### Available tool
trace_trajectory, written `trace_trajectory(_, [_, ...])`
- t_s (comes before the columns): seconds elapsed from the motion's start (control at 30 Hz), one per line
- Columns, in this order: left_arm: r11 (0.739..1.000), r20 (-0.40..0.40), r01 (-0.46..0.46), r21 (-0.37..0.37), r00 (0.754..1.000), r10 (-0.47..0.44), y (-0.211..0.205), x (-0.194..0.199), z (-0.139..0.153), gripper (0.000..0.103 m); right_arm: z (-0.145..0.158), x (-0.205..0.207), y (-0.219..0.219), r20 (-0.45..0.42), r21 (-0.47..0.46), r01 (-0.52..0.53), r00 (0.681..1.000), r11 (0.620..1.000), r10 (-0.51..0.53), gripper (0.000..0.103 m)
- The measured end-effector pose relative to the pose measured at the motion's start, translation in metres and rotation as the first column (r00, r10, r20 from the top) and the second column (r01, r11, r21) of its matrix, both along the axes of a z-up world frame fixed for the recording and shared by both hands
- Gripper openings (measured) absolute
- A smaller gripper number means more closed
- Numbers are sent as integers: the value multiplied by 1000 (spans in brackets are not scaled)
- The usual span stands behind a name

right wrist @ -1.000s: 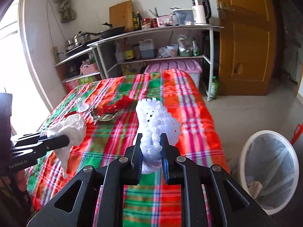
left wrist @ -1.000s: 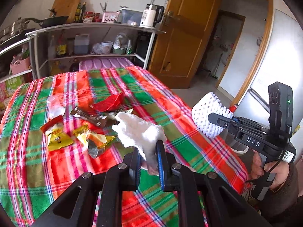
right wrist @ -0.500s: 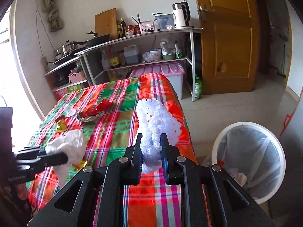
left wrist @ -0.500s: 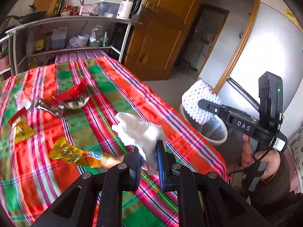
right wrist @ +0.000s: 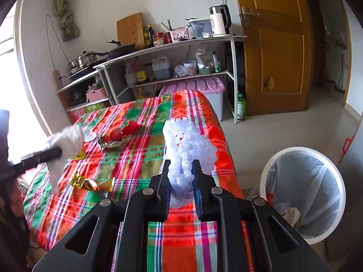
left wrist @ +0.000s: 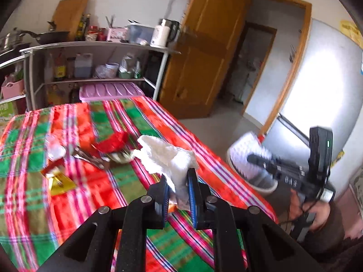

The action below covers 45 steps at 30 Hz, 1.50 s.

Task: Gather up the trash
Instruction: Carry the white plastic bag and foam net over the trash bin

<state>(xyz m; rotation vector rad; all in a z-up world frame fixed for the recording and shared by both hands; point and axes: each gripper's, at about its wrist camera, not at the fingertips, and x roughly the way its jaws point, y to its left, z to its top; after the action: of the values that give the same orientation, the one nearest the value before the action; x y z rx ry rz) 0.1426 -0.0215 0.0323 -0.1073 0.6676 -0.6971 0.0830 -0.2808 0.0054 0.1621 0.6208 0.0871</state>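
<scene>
My left gripper [left wrist: 178,182] is shut on a crumpled white tissue [left wrist: 168,156] and holds it above the plaid table [left wrist: 95,181]. It also shows in the right wrist view [right wrist: 65,140]. My right gripper [right wrist: 181,174] is shut on a white foam fruit net [right wrist: 188,145], held over the table's right edge. In the left wrist view the net [left wrist: 247,149] is off the table, above the white bin [left wrist: 263,181]. The bin [right wrist: 304,190], lined with a clear bag, stands on the floor to the right. A red wrapper [left wrist: 111,140], gold wrappers [right wrist: 90,182] and foil wrappers [left wrist: 90,157] lie on the table.
Metal shelves [right wrist: 172,52] with a kettle, pans and bottles stand behind the table. A pink-lidded storage box [right wrist: 195,86] sits under them. A wooden door [right wrist: 272,45] is at the right, with tiled floor in front.
Both grippers have kept their hold. The left view has swung back toward the table and shelves. The right gripper with the net has moved nearer the bin.
</scene>
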Motion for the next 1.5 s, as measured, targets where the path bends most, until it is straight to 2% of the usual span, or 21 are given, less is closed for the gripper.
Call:
trace_trajectory(0.07, [999, 18, -17, -39, 1000, 18, 10, 7, 12, 15, -1, 1, 1, -2, 1, 2, 1000, 1000, -2, 17])
trace_trajectory(0.2, [1000, 41, -14, -22, 999, 15, 7, 13, 22, 15, -1, 0, -2, 0, 6, 10, 1000, 1000, -10, 17])
trace_trajectory(0.4, [997, -9, 72, 19, 997, -72, -38, 15, 2, 15, 4, -10, -22, 8, -5, 60, 998, 998, -60, 18])
trace_trajectory(0.53, [987, -15, 152, 48, 988, -151, -77, 16, -3, 15, 7, -21, -48, 4, -25, 120, 993, 992, -120, 17])
trace_trajectory(0.67, [970, 1, 227, 90, 974, -228, -126, 14, -4, 15, 7, -35, -81, -8, -39, 189, 982, 981, -189, 18])
trace_trajectory(0.97, [912, -29, 402, 81, 916, -401, -226, 6, -10, 15, 10, -63, -145, -29, -63, 311, 949, 948, -314, 18])
trace_trajectory(1.1, [891, -50, 444, 92, 896, -441, -263, 12, -17, 15, 4, -68, -169, -54, -71, 347, 935, 935, -351, 18])
trace_trajectory(1.3, [848, -94, 511, 140, 859, -503, -319, 18, -40, 15, -21, -63, -201, -133, -87, 371, 915, 925, -380, 18])
trace_trajectory(1.4, [844, -123, 506, 177, 862, -491, -340, 24, -55, 15, -35, -56, -213, -167, -96, 378, 906, 921, -389, 18])
trace_trajectory(1.5, [833, -156, 519, 191, 854, -496, -355, 27, -70, 15, -48, -49, -221, -198, -98, 382, 897, 919, -394, 18])
